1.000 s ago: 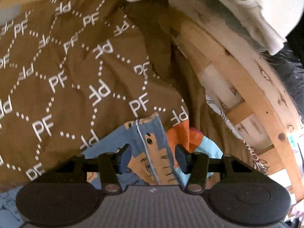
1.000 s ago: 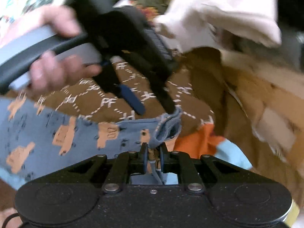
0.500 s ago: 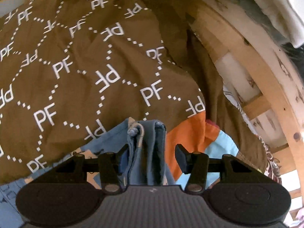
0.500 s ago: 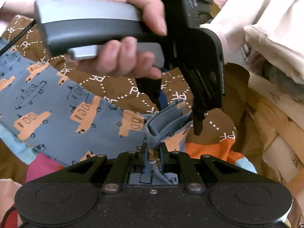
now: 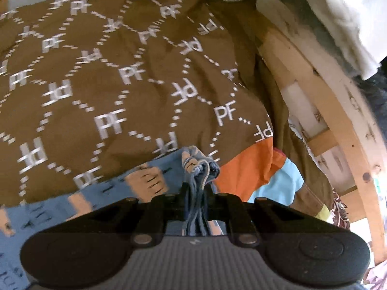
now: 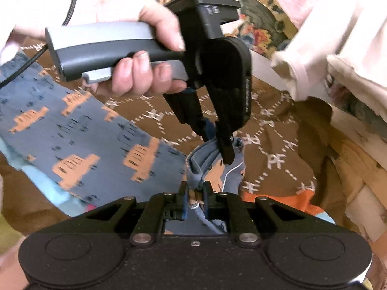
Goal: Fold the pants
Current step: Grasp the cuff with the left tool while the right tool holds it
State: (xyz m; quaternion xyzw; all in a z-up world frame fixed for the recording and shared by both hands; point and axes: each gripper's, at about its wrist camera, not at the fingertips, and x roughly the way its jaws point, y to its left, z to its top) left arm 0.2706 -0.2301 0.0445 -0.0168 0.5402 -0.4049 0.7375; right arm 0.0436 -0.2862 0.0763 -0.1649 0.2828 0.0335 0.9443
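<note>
The blue pants (image 6: 79, 142) with orange truck prints lie on a brown bedspread (image 5: 125, 77); they also show in the left wrist view (image 5: 145, 181). My left gripper (image 5: 197, 193) is shut on the bunched waistband (image 5: 199, 166) with its drawstring. In the right wrist view the left gripper (image 6: 217, 142) comes down from above onto the same bunch. My right gripper (image 6: 194, 193) is shut on the waistband fold (image 6: 196, 174) just below it.
A wooden bed frame (image 5: 343, 130) runs along the right edge. White cloth (image 5: 338, 12) is heaped at the upper right. An orange and light blue blanket patch (image 5: 251, 169) lies under the pants. A person's hand (image 6: 145, 48) holds the left gripper's handle.
My left gripper was open around the waistband; it has now shut on the bunched fabric. My right gripper has stayed shut on the waistband.
</note>
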